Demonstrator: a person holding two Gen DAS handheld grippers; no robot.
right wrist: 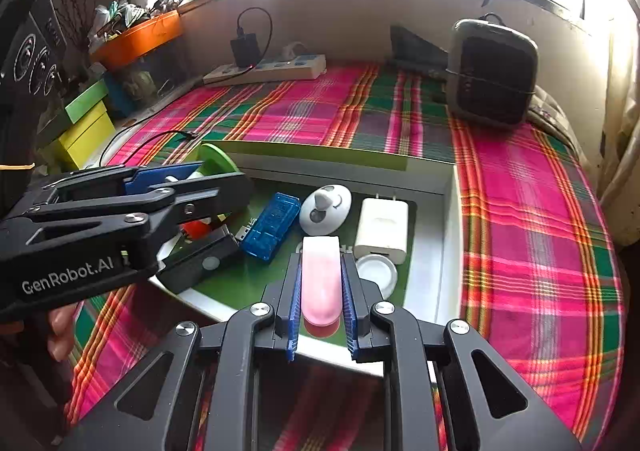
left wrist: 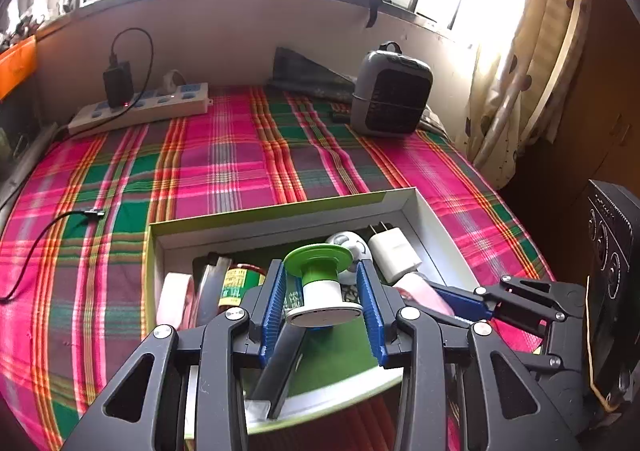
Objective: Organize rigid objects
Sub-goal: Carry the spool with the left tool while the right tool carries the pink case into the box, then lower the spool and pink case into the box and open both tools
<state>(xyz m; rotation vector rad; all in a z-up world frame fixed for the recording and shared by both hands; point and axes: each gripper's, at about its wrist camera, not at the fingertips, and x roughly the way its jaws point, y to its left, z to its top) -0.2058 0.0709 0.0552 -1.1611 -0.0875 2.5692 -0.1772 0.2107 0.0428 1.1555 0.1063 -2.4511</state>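
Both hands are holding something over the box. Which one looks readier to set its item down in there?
Probably the right. Its gripper holds the pink piece over bare green floor of the box. The left gripper's spool hangs above clutter.

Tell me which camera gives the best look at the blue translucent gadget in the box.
The right wrist view: the blue gadget lies unobstructed on the box's green floor. In the left wrist view it is almost entirely hidden behind the left gripper and the spool it holds.
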